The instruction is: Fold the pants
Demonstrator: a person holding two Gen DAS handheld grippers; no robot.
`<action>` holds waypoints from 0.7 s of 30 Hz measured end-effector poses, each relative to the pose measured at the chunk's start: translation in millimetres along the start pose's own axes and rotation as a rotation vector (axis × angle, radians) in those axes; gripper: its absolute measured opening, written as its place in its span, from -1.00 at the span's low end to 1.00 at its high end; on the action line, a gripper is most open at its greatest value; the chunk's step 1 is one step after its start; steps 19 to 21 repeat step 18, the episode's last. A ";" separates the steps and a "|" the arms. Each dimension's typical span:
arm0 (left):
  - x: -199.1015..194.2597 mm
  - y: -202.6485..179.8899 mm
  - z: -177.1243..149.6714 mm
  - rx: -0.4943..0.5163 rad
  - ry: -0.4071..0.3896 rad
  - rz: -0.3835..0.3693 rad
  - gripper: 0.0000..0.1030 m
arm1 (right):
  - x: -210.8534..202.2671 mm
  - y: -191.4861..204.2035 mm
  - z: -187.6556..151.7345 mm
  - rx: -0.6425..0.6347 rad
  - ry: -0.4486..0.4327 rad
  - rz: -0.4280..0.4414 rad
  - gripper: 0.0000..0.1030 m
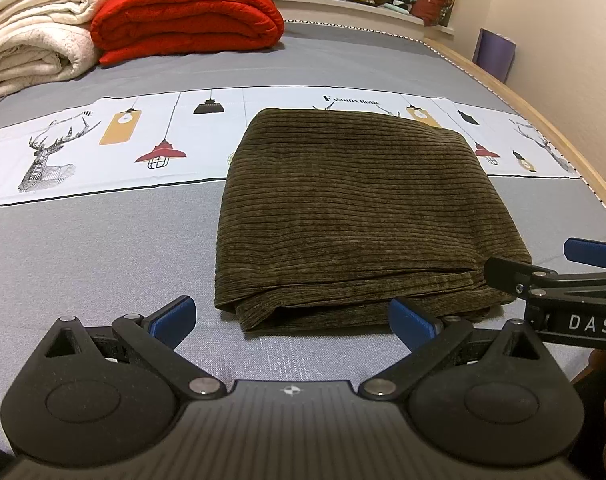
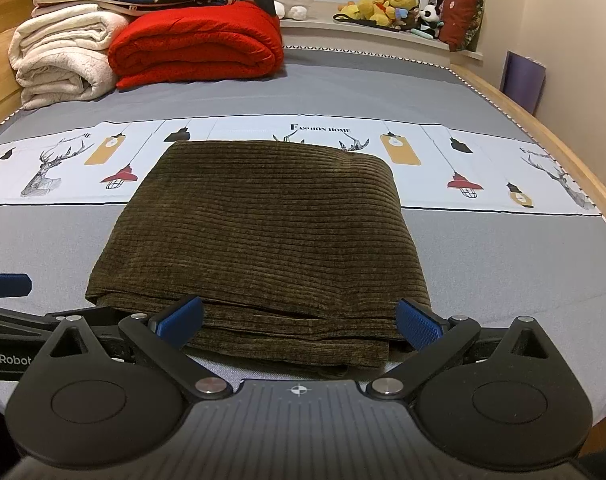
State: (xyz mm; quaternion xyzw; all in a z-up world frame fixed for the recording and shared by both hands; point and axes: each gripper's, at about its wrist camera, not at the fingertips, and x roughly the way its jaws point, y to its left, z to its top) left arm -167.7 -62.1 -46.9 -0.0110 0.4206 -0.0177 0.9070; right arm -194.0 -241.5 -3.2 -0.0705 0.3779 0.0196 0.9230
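Since the pants (image 1: 355,216) are lying folded in a neat stack on the bed (image 1: 103,248), both grippers — left (image 1: 291,320), right (image 2: 299,322) — are hovering released, gripping nothing.

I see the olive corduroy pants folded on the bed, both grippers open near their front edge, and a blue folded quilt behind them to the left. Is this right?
Not quite: the folded quilt behind the pants is red, not blue, as the right wrist view shows. The rest holds: the pants lie folded on the bed, with the left gripper and the right gripper open at their front edge.
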 end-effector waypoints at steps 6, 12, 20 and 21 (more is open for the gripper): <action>0.2 0.0 -0.3 0.000 0.001 -0.003 0.99 | 0.0 -0.3 -0.1 0.001 0.000 0.000 0.98; 1.1 0.2 -2.2 0.014 0.004 -0.005 0.99 | -1.1 0.1 1.1 0.003 -0.005 -0.004 0.98; -0.5 3.1 -1.9 0.010 -0.002 -0.011 0.99 | -0.4 0.3 0.9 0.004 -0.003 -0.006 0.98; -0.5 3.1 -1.9 0.010 -0.002 -0.011 0.99 | -0.4 0.3 0.9 0.004 -0.003 -0.006 0.98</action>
